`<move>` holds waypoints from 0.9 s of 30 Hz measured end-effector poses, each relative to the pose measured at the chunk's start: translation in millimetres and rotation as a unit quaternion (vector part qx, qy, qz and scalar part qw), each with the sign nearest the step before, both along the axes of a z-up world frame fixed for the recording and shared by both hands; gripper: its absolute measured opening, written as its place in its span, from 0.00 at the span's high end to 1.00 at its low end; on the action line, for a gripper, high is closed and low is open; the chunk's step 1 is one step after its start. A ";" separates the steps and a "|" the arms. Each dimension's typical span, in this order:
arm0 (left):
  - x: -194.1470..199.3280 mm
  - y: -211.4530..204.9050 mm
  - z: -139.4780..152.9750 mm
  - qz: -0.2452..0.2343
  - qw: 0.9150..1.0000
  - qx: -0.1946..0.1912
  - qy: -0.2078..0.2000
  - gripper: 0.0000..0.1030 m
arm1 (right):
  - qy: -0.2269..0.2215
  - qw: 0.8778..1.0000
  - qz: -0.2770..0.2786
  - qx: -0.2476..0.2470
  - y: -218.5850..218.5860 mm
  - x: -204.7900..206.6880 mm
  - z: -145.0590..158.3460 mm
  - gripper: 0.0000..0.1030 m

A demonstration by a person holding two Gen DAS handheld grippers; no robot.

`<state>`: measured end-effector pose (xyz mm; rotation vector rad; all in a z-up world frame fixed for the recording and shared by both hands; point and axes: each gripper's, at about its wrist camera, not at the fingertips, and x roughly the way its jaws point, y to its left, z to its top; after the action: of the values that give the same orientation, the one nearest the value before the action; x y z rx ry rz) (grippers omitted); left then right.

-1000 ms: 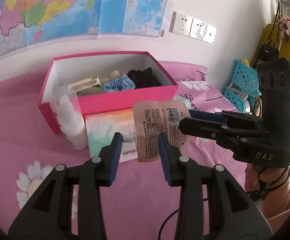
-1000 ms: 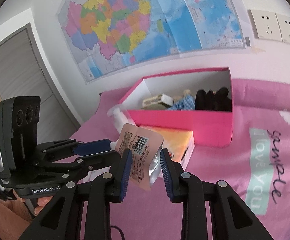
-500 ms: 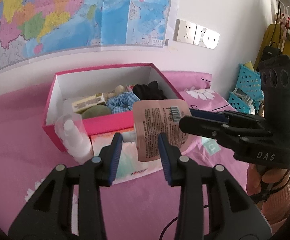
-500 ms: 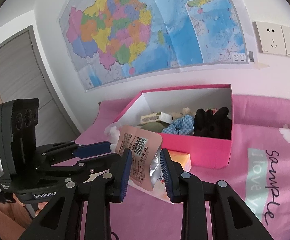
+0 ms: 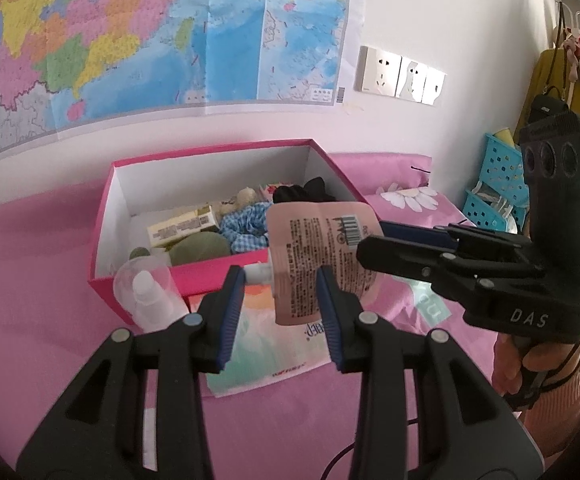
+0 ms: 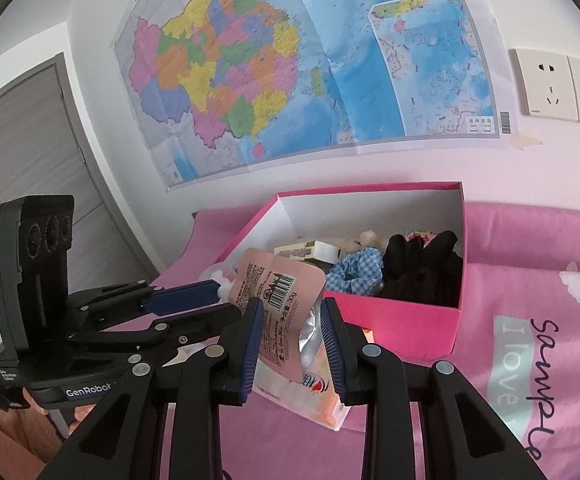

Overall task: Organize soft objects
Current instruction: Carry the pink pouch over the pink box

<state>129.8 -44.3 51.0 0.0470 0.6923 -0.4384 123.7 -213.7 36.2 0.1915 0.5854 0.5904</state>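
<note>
A pink spouted pouch [image 5: 322,248] with a barcode hangs in the air in front of the open pink box [image 5: 218,276]. My left gripper [image 5: 280,284] is shut on its white-capped end. From the right, my right gripper [image 5: 370,240] is shut on the pouch's other side. In the right wrist view the pouch [image 6: 278,292] is crumpled between the right gripper [image 6: 290,306] pads, and the left gripper [image 6: 226,300] reaches in from the left. The box [image 6: 390,320] holds a blue checked scrunchie [image 5: 246,224], black fabric [image 6: 422,272], a small carton [image 5: 182,228] and a green round item [image 5: 198,248].
A pastel tissue pack [image 5: 270,344] lies on the pink bedsheet below the pouch. A clear bottle [image 5: 146,292] stands at the box's front left corner. Blue baskets [image 5: 498,184] and a hanging yellow garment [image 5: 550,80] are at the right. A door [image 6: 30,160] is at the left.
Both grippers have risen a little together with the pouch and come closer to the box. More of the box's inside shows now. Neither grip has changed.
</note>
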 end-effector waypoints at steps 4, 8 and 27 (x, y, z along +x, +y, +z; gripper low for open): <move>6.4 -0.7 1.3 0.002 1.000 0.002 -0.002 0.63 | 0.000 1.000 0.001 0.004 -1.6 5.8 1.5 0.70; 12.3 -1.7 2.5 0.003 1.000 0.005 -0.005 0.63 | 0.000 1.000 0.002 0.005 -2.5 12.4 2.3 0.70; 56.1 -10.7 2.3 0.021 1.000 0.017 0.001 0.63 | 0.002 1.000 -0.002 0.010 -3.3 50.0 3.9 0.70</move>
<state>185.9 -55.0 53.3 0.0636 0.7020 -0.3871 173.6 -216.9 40.1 0.2127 0.5826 0.5932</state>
